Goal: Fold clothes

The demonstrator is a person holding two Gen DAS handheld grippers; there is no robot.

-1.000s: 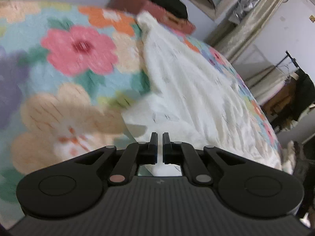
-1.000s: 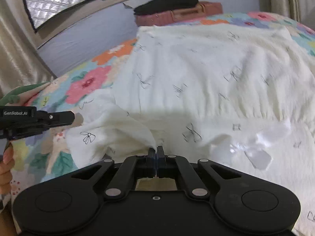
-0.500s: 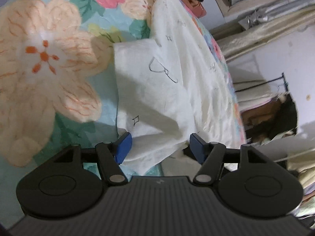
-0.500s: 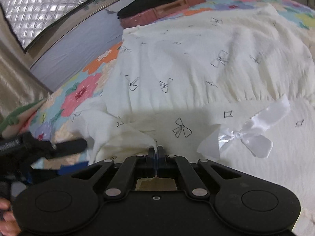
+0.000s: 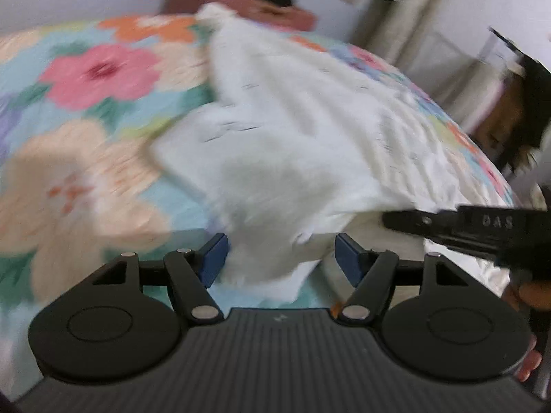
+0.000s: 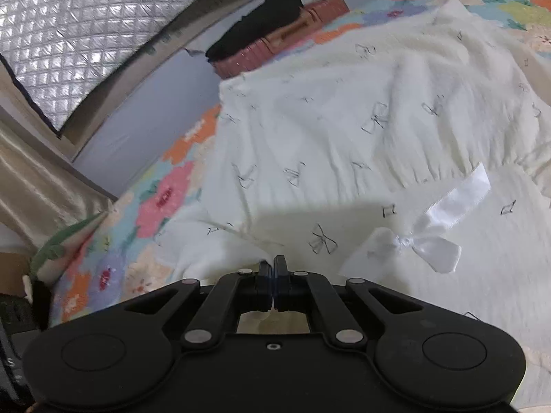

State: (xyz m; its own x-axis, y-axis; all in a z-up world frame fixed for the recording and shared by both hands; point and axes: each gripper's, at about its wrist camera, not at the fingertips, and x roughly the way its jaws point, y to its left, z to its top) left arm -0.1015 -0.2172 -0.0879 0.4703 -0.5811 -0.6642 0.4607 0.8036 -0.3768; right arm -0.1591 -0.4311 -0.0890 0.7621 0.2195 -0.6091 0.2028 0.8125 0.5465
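Since it released earlier, left claw (image 5: 280, 253) agape.

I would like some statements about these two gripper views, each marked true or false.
1. The left gripper is open. True.
2. The right gripper is open and holds nothing. False: its fingers are closed on a fold of the white garment.
3. The garment lies on a plain grey sheet. False: the bedspread has big coloured flowers.
4. A white satin bow sits on the garment. True.
5. A black cloth lies on the reddish suitcase. True.
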